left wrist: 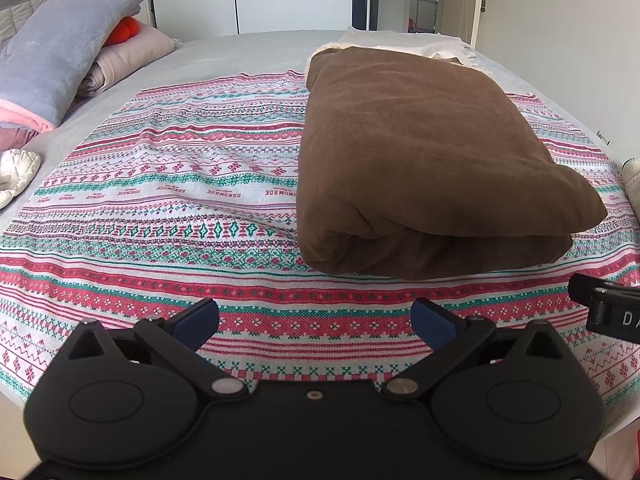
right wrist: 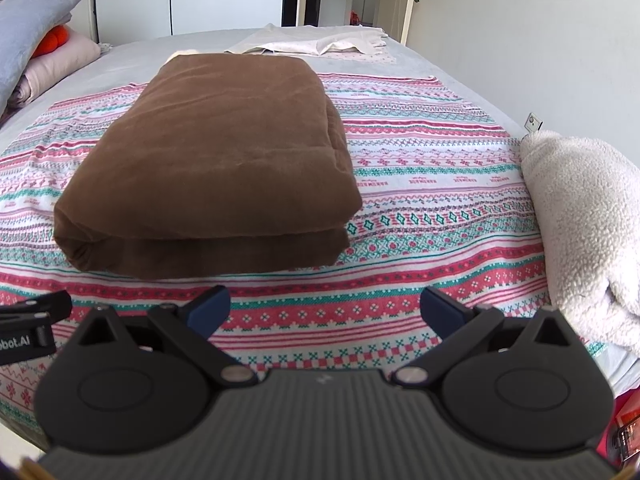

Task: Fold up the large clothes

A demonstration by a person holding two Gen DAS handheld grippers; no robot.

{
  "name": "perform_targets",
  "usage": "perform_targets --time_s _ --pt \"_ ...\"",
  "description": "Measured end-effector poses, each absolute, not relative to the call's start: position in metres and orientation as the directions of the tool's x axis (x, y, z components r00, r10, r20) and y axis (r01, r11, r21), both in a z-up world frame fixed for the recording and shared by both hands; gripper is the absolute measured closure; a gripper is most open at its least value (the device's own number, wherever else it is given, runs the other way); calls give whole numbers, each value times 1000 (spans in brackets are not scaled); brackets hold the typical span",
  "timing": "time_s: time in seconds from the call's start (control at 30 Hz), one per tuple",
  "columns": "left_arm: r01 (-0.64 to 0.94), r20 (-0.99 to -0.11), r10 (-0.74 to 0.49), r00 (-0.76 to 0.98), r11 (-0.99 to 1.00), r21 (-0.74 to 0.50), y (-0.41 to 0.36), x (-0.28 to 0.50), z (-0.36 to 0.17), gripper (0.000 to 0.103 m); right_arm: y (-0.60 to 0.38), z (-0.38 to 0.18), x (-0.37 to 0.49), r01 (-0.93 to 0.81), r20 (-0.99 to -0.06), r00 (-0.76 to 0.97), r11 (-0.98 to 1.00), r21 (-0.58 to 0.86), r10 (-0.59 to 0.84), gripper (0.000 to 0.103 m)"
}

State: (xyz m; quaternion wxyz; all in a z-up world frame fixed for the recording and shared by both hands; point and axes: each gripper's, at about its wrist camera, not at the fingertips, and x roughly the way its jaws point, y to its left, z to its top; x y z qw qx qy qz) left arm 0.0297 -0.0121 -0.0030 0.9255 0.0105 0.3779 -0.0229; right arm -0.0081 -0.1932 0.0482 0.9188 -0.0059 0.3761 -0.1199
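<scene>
Brown blanket lies folded on the patterned cloth (edges stacked); both grippers' jaws released, empty.

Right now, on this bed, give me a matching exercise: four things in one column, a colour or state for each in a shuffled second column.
Things:
1. blanket
2. bedspread
3. fleece throw
4. left gripper

Colour or state:
A. cream, bunched at the bed's right edge
B. open, holding nothing
C. brown, folded
D. striped red, green and white, spread flat

Pairs: 1-C, 2-D, 3-A, 4-B
</scene>
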Motion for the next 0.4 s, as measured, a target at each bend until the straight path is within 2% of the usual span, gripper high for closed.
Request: perform_targets --time_s 0.3,0.4 --pt "43 -700 -29 714 999 2 -11 34 -7 0 -197 43 -4 221 -697 681 971 -94 -222 0" --pt "-6 -677 -35 735 998 -58 5 40 1 0 -204 44 -4 244 -681 698 968 -61 -219 0"
